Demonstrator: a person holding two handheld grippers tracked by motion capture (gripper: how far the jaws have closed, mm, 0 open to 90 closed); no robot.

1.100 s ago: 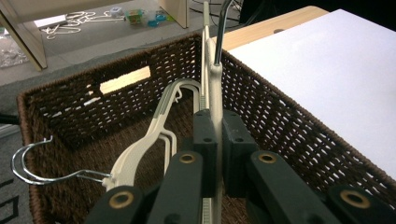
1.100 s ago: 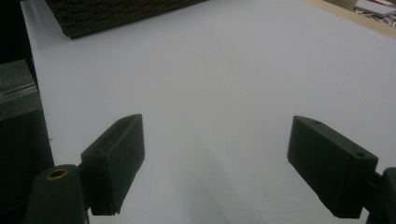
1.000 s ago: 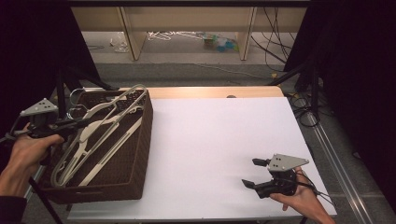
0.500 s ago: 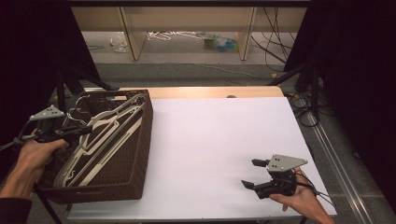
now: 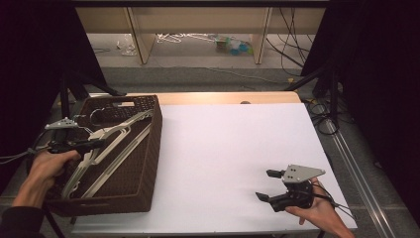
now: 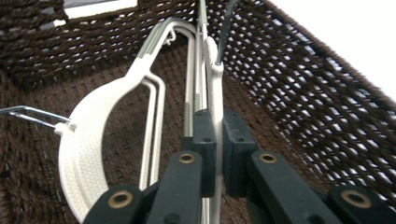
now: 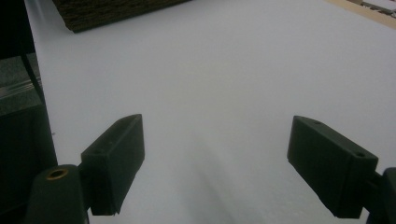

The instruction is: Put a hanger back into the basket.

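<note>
The left gripper (image 6: 215, 140) pinches one white hanger (image 6: 214, 88) inside the basket (image 5: 148, 148) at the table's left edge, not yet lifted out, while the right gripper (image 5: 270, 186) waits spread near the front right corner.

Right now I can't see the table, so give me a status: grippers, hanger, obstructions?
Left gripper shut on white hanger inside the wicker basket. Right gripper open, low over the white table. Second hanger lies alongside.

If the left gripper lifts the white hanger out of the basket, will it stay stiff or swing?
The white hanger looks like rigid plastic, so probably stiff. The left gripper pinches one thin edge, so it may pivot. Its hook could snag the neighbouring hanger or the basket.
</note>
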